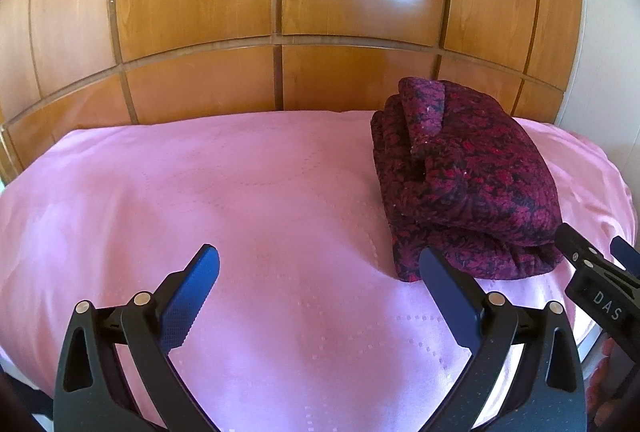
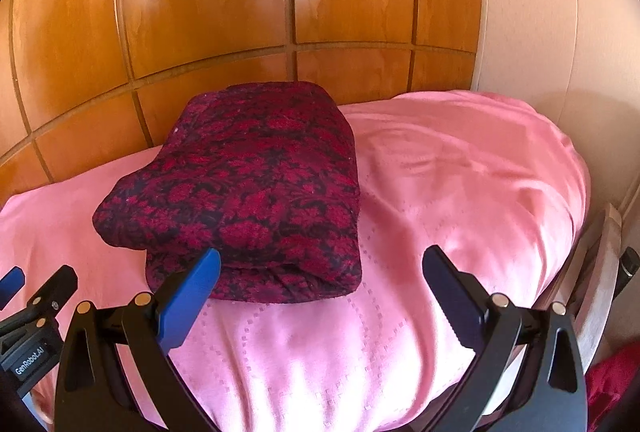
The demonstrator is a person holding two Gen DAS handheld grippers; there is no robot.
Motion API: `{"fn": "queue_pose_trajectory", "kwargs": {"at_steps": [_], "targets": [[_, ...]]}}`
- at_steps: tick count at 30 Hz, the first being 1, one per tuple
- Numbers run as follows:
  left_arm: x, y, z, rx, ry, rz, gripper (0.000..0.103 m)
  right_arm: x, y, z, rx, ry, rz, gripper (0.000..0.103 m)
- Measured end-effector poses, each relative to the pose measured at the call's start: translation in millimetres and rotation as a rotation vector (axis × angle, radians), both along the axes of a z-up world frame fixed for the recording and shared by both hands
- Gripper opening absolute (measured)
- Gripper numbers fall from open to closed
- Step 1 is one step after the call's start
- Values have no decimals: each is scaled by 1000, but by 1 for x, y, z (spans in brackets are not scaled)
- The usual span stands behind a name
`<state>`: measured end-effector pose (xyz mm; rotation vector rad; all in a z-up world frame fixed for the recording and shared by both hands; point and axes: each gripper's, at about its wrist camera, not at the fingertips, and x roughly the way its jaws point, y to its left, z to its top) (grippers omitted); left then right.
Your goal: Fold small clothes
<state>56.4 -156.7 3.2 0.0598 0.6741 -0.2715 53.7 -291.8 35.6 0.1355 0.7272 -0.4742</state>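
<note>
Left claw (image 1: pixel 318 292) and right claw (image 2: pixel 320 292) both gape empty over pink cover (image 1: pixel 240 192); folded garment (image 2: pixel 248 192) lies far; only left view shows its rolled sleeve (image 1: pixel 424 112)

Inner layers of folded garment (image 1: pixel 476 188) hidden under its top fold; far edge out of sight in right wrist view. Right gripper (image 1: pixel 596 260) cut off at 3 o'clock in left wrist view, only finger ends showing. Left gripper (image 2: pixel 36 284) cut off at 9 o'clock in right wrist view. Red cloth (image 2: pixel 616 388) at 4 o'clock cropped, kind untellable. Bed cover (image 1: pixel 240 192) running off past 6 o'clock.
</note>
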Motion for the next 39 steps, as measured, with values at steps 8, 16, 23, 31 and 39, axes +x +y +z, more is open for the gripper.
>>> {"fn": "queue_pose_trajectory", "kwargs": {"at_steps": [8,16,23,31,39], "targets": [[2,1,-2,-4,17,-1,99,0,5,-2,-2,6,15,101],[2,-1,-1,-22,20,-3,99,1,4,-1,-18,2,26,101],[2,4,-2,-25,26,1,99,-1,5,-1,-12,-3,30,101],[0,6,-3,-17,20,-5,99,-1,3,-1,-4,-2,31,101],[-2,7,-2,-23,16,-3,99,-3,12,3,-24,-10,50,101]]}}
